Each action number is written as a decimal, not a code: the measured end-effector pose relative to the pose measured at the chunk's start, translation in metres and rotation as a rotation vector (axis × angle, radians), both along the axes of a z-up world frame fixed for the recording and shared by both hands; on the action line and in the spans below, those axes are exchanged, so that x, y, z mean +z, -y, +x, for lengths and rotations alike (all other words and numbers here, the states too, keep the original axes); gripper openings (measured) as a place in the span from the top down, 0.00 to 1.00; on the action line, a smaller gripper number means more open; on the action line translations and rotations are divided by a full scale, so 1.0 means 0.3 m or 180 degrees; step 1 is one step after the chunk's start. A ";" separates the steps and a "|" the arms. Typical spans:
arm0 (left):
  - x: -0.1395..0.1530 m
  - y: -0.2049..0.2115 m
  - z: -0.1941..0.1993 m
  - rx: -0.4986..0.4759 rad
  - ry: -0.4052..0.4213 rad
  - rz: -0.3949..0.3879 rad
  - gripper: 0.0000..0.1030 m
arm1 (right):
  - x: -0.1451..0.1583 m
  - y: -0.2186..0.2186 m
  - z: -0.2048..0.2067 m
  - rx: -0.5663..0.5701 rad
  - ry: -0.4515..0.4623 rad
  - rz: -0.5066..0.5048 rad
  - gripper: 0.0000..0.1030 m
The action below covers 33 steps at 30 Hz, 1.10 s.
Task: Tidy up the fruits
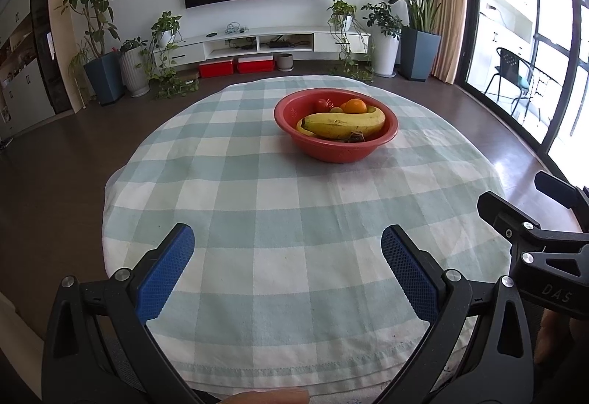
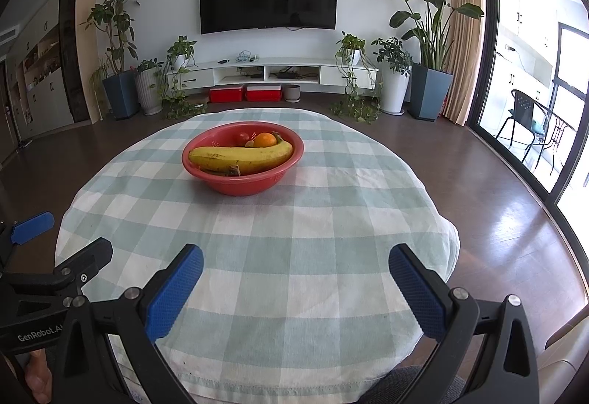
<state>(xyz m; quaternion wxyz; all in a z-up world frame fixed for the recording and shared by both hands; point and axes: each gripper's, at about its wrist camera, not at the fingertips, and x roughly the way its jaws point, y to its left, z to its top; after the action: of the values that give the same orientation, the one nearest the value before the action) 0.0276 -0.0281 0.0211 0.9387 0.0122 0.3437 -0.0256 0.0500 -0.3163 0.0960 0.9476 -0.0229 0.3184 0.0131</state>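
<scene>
A: Left gripper (image 1: 287,271) fingers are sitting spread, gripping nothing; right gripper (image 2: 296,290) likewise. Red bowl (image 1: 333,150) is sitting mid-worktop (image 1: 257,220), well apart from both.

B: Banana (image 2: 239,157), orange (image 2: 265,140), tomato (image 2: 242,137) are lying inside (something green beside the orange, unclear). Left view is catching the right gripper's side; right view is showing a thumb (image 2: 36,376).

Open left tongs (image 1: 287,268), fruit bowl (image 1: 331,150) beyond

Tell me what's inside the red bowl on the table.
The red bowl holds a banana lying across the front, with an orange and a red fruit behind it. A greenish piece peeks out beside the orange; the banana hides whatever lies beneath.
</scene>
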 end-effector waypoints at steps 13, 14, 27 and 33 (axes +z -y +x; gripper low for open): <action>0.001 0.001 -0.001 0.0000 -0.0005 -0.0006 0.00 | 0.004 0.003 -0.004 0.0002 -0.0005 -0.0003 0.00; -0.001 0.002 -0.002 0.0000 -0.0004 -0.0004 0.00 | 0.005 0.002 -0.004 0.0000 -0.0005 -0.0003 0.00; -0.014 0.003 -0.013 0.0006 -0.0018 -0.0006 0.00 | 0.016 -0.001 0.001 0.0002 -0.0012 -0.0004 0.00; -0.016 0.001 -0.014 -0.0002 -0.0027 -0.0019 0.00 | 0.020 -0.002 0.001 0.0003 -0.0016 -0.0002 0.00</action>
<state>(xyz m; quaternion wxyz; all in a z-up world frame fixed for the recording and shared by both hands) 0.0232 -0.0284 0.0163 0.9372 0.0095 0.3475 -0.0270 0.0502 -0.3158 0.1020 0.9468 -0.0233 0.3208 0.0136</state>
